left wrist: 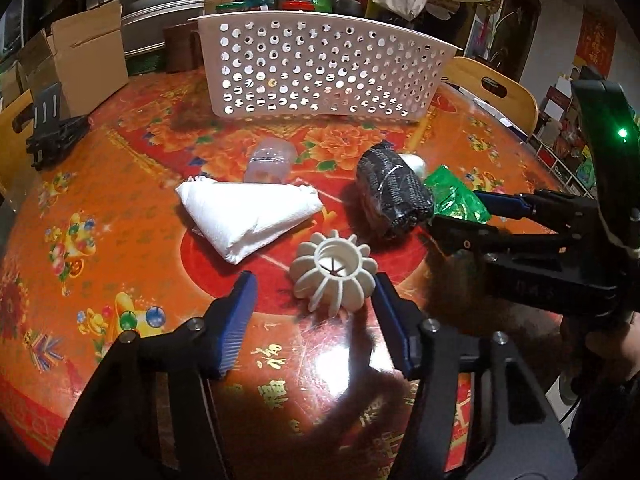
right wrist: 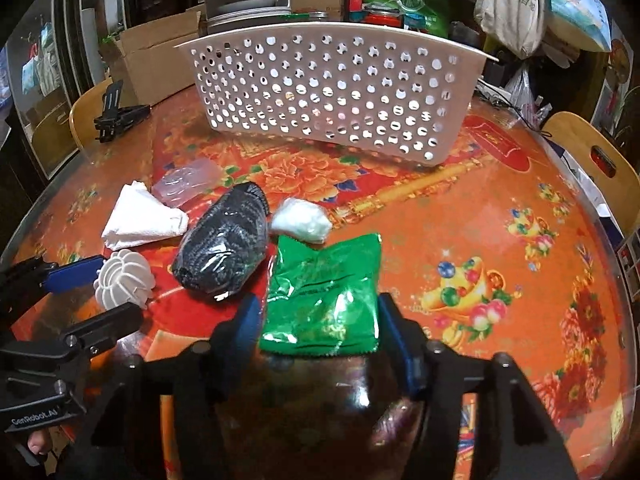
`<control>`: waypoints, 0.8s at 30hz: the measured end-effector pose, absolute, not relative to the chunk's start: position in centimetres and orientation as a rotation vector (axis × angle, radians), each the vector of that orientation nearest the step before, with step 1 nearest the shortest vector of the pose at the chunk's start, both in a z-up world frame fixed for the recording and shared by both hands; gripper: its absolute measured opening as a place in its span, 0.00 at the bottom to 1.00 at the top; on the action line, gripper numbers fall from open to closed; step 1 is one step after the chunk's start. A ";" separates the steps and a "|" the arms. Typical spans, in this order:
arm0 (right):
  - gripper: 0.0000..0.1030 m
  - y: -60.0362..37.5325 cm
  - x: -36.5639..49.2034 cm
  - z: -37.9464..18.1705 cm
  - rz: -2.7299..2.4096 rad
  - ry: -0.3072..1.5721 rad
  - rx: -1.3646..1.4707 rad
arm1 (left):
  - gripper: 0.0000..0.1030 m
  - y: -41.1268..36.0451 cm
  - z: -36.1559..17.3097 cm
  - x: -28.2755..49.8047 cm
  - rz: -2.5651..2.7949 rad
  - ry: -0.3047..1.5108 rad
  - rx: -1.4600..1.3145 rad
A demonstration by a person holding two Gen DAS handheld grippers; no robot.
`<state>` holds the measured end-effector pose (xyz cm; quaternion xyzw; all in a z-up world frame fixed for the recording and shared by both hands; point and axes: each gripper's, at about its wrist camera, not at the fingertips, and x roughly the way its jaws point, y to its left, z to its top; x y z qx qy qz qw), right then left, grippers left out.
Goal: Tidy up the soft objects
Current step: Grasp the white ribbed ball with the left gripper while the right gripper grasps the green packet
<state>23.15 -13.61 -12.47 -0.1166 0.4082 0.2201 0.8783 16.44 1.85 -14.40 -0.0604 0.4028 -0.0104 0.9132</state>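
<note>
Basket (right wrist: 328, 92): at desk's (right wrist: 460, 240) far side; contents not visible through the holes.
On desk, unsorted: towel (left wrist: 244, 216), ribbed ball (left wrist: 334, 276), dark roll (right wrist: 224, 248), green packet (right wrist: 324, 300), white wad (right wrist: 302, 222), clear cup (left wrist: 270, 164).
Left tongs (left wrist: 314, 320): spread, flanking the ball.
Right tongs (right wrist: 316, 332): part-spread astride the packet; contact unclear.
Progress: judged barely begun.

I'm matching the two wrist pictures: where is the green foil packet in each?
Left wrist: green foil packet at right of centre, behind the black wrapped bundle.
Right wrist: low centre, between the right gripper fingers.
Shared landmark: white perforated plastic basket.
</note>
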 end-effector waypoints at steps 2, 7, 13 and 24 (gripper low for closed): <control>0.52 -13.6 23.0 -12.5 0.462 0.849 -0.243 | 0.43 1.7 -14.4 16.4 -0.040 0.825 -0.125; 0.45 -14.1 22.7 -12.2 0.489 0.836 -0.205 | 0.36 1.3 -14.3 16.0 -0.038 0.796 -0.094; 0.40 -14.4 22.6 -12.0 0.508 0.825 -0.174 | 0.36 2.2 -13.4 15.5 -0.033 0.755 -0.106; 0.33 -15.5 22.7 -11.8 0.556 0.822 -0.089 | 0.36 2.7 -13.8 15.8 -0.044 0.763 -0.134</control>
